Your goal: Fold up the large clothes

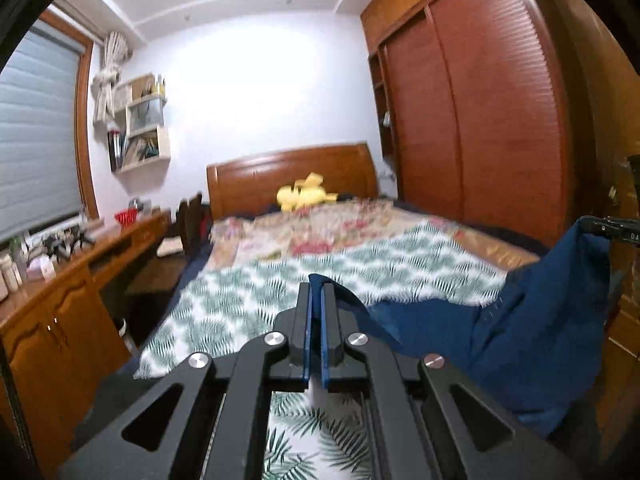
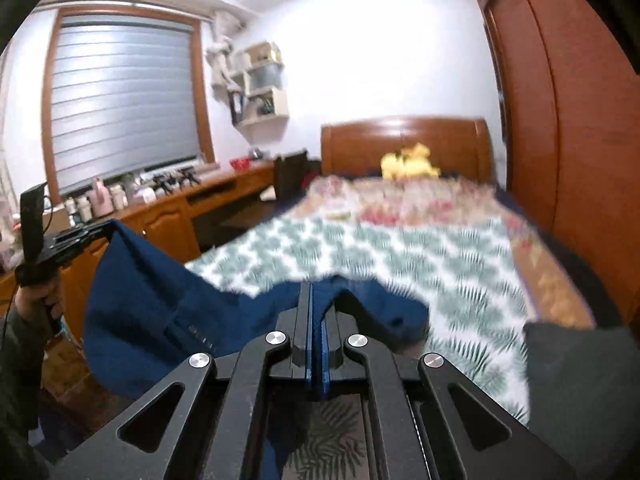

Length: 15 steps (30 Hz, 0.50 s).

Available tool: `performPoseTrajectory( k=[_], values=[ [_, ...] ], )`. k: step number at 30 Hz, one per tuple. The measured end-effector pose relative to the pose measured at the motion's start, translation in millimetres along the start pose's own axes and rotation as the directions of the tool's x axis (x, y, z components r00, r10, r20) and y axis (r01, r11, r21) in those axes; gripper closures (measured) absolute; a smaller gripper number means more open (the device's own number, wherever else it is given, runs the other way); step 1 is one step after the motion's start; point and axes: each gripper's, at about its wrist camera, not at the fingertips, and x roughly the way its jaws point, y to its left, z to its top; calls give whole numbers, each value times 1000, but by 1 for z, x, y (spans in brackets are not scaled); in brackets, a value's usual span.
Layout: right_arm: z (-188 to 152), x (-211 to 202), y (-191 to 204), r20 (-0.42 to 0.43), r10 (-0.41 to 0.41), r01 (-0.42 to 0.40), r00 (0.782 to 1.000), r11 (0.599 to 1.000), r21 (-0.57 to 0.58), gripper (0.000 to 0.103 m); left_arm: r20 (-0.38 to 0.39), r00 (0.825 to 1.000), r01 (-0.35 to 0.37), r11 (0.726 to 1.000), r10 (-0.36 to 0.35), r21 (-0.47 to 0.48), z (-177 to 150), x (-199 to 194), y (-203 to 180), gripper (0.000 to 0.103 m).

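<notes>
A dark blue garment [image 1: 520, 332] hangs in the air above the foot of the bed, stretched between my two grippers. My left gripper [image 1: 318, 286] is shut on one edge of it; the cloth runs right from its jaws to my right gripper [image 1: 596, 226], seen at the right edge. In the right wrist view my right gripper [image 2: 318, 286] is shut on the blue garment [image 2: 160, 312], which sags left toward my left gripper [image 2: 106, 228], held by a hand. A row of small buttons shows on the cloth.
The bed [image 1: 280, 288] has a green leaf-print cover, a floral quilt and a yellow plush toy [image 1: 304, 196] by the wooden headboard. A wooden desk [image 1: 80, 272] with bottles runs along the left. A wooden wardrobe [image 1: 500, 120] stands right. A dark cloth [image 2: 580, 372] lies at lower right.
</notes>
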Motion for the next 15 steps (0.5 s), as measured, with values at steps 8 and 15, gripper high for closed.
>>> performPoseTrajectory(
  k=[8, 15],
  values=[
    [41, -70, 13, 99, -65, 73, 993, 994, -81, 103, 92, 996, -6, 1000, 5, 8, 34, -44, 8, 103],
    [22, -44, -9, 32, -113, 116, 993, 990, -77, 103, -14, 1000, -20, 1000, 21, 14, 8, 17, 12, 103]
  ],
)
